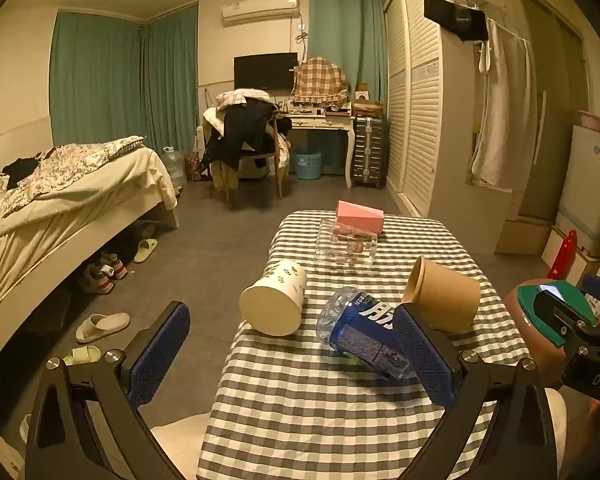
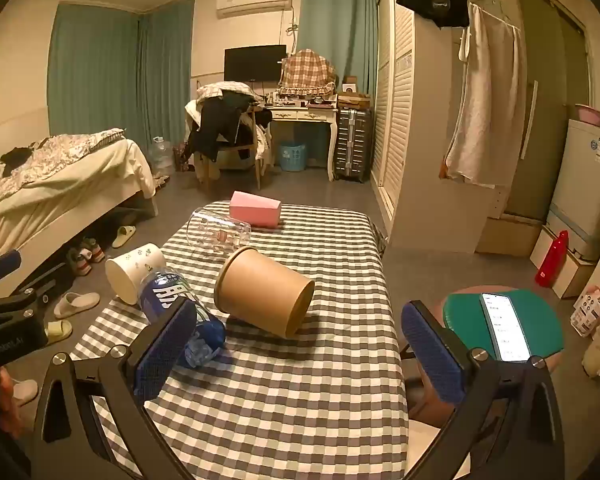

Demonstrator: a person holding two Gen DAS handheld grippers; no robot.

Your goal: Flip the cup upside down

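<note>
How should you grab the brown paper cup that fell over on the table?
Take the brown paper cup across its round side wall near the middle, coming down from above with the right tool, which is open. It lies on its side on the checked table, mouth facing left and away, so the curved wall is up. The blue bottle crowds its left.

Cup (image 2: 264, 298) right of bottle (image 2: 180, 304)

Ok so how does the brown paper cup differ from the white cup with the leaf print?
The brown paper cup is plain kraft; the white cup carries small green leaf marks. The brown one lies mid-table beside the water bottle; the white one lies at the table's left edge. The brown looks larger. Both lie tipped on their sides, untouched.
</note>
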